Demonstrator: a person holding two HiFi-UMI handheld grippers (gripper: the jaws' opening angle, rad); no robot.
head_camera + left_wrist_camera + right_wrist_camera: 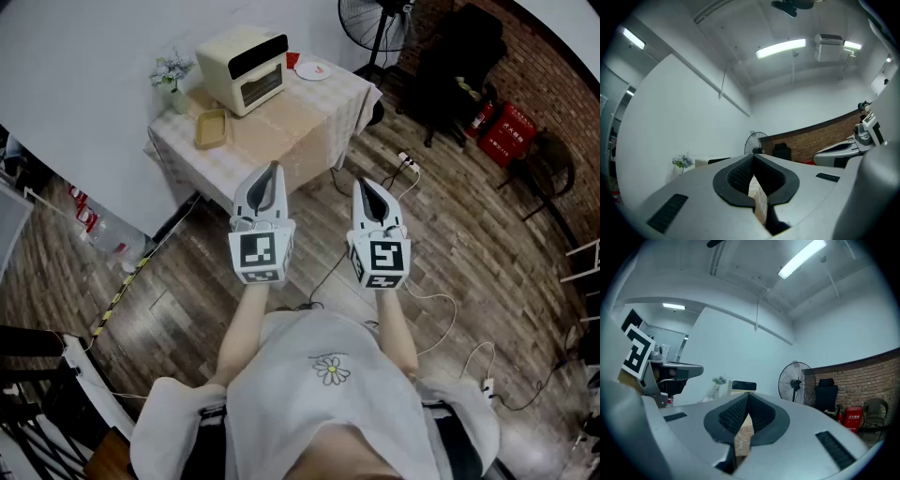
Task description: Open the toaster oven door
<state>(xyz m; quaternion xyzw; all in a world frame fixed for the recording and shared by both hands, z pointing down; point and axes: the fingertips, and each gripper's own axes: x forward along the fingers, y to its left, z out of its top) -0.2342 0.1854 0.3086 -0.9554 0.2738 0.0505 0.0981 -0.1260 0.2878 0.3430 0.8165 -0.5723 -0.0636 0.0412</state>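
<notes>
While both are held out side by side short of the table (pixel 314 117) | left gripper (pixel 273 169): jaws closed tip to tip, gripping nothing | right gripper (pixel 364 185): likewise closed, empty | toaster oven (pixel 246 67): on the table's far left corner, door shut, well apart from both; handle too small to discern

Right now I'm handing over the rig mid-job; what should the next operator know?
Left claw: shut, empty, in the air, well short of the toaster oven.
Right claw: shut, empty, level beside it.
Oven: on the far side of the table, door closed.
Done: nothing yet.
Left: close in, open a claw, probably grip the door's top edge and pull it open.
</notes>
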